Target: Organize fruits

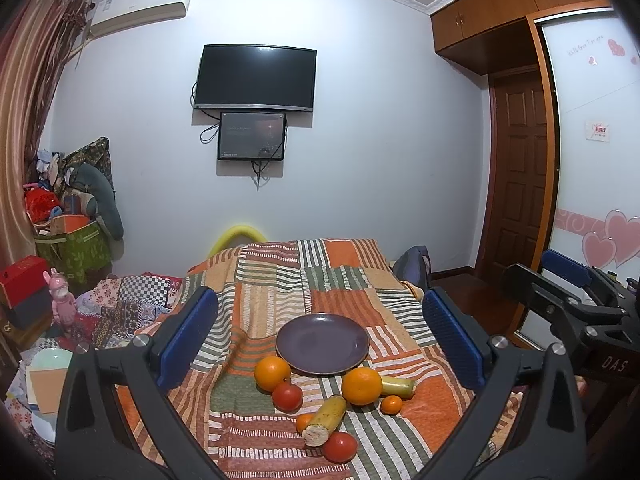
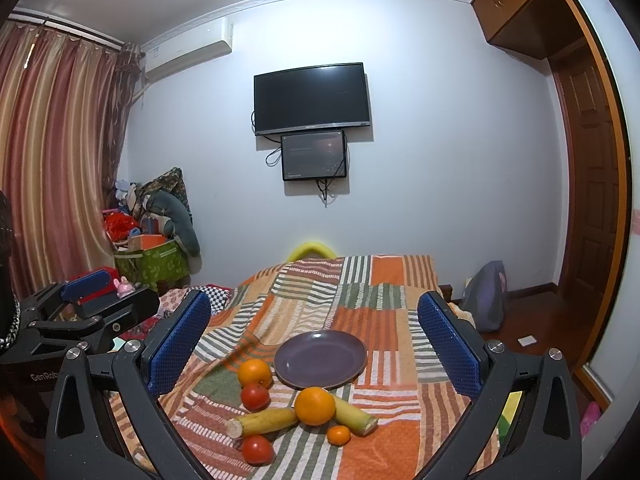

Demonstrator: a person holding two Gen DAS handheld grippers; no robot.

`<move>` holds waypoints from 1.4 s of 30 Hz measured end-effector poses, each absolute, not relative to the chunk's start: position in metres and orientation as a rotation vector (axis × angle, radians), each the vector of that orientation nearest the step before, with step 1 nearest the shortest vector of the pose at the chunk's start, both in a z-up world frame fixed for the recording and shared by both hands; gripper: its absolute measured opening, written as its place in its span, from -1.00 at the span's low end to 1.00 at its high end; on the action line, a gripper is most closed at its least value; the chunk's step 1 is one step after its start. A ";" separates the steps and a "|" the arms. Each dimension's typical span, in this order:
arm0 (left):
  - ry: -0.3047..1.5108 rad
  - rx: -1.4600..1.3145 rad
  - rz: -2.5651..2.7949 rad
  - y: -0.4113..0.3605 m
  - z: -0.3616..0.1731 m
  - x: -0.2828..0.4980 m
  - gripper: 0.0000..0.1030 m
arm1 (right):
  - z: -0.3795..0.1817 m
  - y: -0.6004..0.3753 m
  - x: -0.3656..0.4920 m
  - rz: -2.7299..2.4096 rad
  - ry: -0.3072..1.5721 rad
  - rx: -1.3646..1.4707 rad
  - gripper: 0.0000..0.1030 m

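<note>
Left gripper (image 1: pixel 320 334): nearest the left wrist camera, held above the bed; blue fingers (image 1: pixel 188 336) wide apart, gripping nothing.
Right gripper (image 2: pixel 314 338): nearest the right wrist camera, also above the bed; blue fingers (image 2: pixel 448 346) wide apart, gripping nothing. It shows at the right edge of the left view, and the left gripper at the left edge of the right view.
Bed (image 1: pixel 360 288): covered with a striped patchwork blanket in orange, green and white; all the fruit lies on it.
Plate (image 1: pixel 322 344): purple, bare, between the fingers in both views, behind the fruit.
Oranges: one (image 1: pixel 272 373) at the plate's front left rim, a bigger one (image 1: pixel 361 385) at its front right.
Tomatoes: one (image 1: pixel 287 396) touching the left orange, another (image 1: pixel 340 446) nearest the camera, by the cut end of a cob.
Corn cobs: one (image 1: pixel 325 420) lying toward the camera, another (image 1: pixel 397 386) partly behind the bigger orange.
Tangerines: one (image 1: pixel 391 404) just right of the bigger orange, one (image 1: pixel 304 422) half hidden beside the near cob.
Wall: a dark TV (image 1: pixel 256 77) with a smaller screen (image 1: pixel 252 136) below it.
</note>
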State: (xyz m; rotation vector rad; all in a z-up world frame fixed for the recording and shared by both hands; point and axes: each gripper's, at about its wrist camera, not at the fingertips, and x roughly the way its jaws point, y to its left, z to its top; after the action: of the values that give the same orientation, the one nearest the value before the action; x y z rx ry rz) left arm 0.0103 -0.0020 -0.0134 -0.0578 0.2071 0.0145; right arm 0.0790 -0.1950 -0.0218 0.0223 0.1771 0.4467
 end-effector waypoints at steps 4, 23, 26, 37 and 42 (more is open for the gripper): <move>0.208 -0.058 0.014 -0.002 -0.014 0.010 1.00 | -0.022 -0.195 0.080 0.446 0.179 0.027 1.00; 0.226 -0.061 -0.003 0.001 -0.022 0.020 1.00 | -0.028 -0.194 0.090 0.453 0.199 0.017 1.00; 0.247 -0.063 -0.002 0.005 -0.027 0.028 1.00 | -0.034 -0.193 0.099 0.462 0.225 0.007 1.00; 0.398 -0.037 0.070 0.034 -0.065 0.082 0.90 | -0.081 -0.190 0.158 0.451 0.407 -0.027 1.00; 0.480 -0.017 0.082 0.047 -0.089 0.108 0.80 | -0.106 -0.183 0.182 0.489 0.512 -0.047 1.00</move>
State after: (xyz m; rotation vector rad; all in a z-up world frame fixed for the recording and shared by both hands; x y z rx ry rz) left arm 0.1077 0.0468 -0.0886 -0.0172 0.4798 0.0820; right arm 0.1822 -0.1834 -0.1061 -0.0469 0.5122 0.4895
